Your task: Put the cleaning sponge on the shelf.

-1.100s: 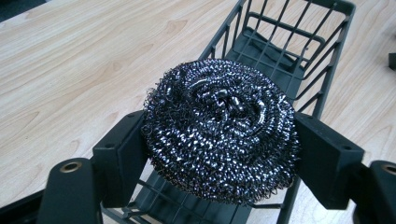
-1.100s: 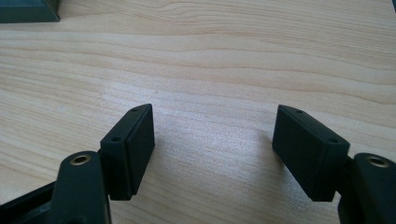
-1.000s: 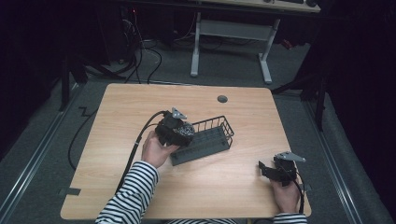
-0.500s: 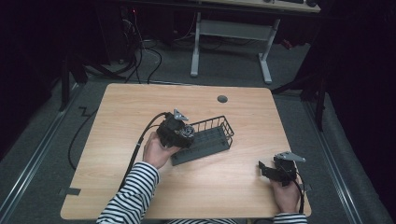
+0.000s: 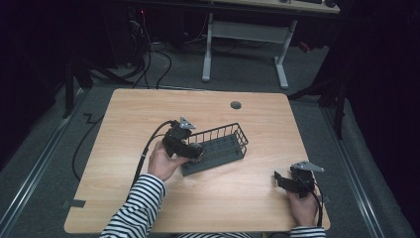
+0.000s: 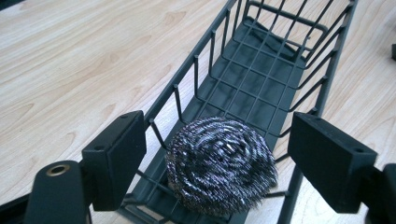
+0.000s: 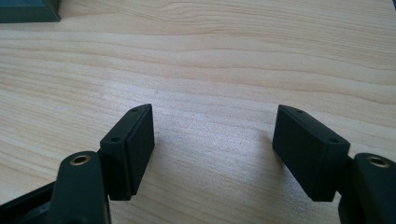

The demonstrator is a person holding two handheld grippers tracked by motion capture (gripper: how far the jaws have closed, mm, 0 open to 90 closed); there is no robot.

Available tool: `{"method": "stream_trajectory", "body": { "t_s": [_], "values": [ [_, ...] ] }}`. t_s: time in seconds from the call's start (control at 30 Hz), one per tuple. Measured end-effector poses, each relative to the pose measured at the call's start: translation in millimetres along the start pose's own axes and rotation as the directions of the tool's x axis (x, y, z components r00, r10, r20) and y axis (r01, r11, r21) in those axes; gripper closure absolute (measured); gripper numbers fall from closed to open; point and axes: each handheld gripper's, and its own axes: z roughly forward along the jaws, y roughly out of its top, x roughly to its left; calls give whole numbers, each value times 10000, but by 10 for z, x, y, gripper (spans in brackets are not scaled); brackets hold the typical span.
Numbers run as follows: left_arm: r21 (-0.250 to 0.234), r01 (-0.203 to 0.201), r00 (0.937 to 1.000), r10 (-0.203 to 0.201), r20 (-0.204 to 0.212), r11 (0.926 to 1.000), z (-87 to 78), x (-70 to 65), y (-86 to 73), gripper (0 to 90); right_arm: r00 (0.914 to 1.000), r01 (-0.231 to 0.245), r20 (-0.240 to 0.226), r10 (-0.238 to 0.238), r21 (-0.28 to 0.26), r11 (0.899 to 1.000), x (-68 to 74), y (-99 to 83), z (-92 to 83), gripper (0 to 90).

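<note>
Here the left gripper hides the basket's near end

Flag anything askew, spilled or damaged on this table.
Nothing spilled or damaged. The wire basket sits at a slant to the table edges, and the steel scourer lies in its near end, between the open left gripper jaws.

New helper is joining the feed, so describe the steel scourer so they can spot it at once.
Find the dark wire basket mid-table. At its near end, between the left gripper's open fingers, sits the steel scourer: a round coil of shiny metal wire, the one bright item in the basket.
</note>
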Motion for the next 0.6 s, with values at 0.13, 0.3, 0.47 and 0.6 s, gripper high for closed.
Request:
{"method": "stream_trajectory", "body": {
  "t_s": [0.13, 0.3, 0.47, 0.6],
  "values": [
    [-269, 130, 9999, -130, -31, 9996, -99, 30, -48, 206, 10000, 0, 0, 0, 1, 10000, 1, 0, 0, 298],
    [-625, 463, 9989, -467, -52, 9970, -238, 106, -131, 213, 10000, 1, 0, -1, 0, 10000, 1, 0, 0, 298],
    [-925, 668, 9975, -686, -164, 9935, -346, 164, -205, 221, 10000, 0, 2, 0, 2, 10000, 1, 0, 0, 298],
    [-1164, 906, 9951, -945, -287, 9891, -460, 231, -305, 225, 10000, -2, 1, 2, 0, 10000, 1, 0, 0, 298]
  ]
}}
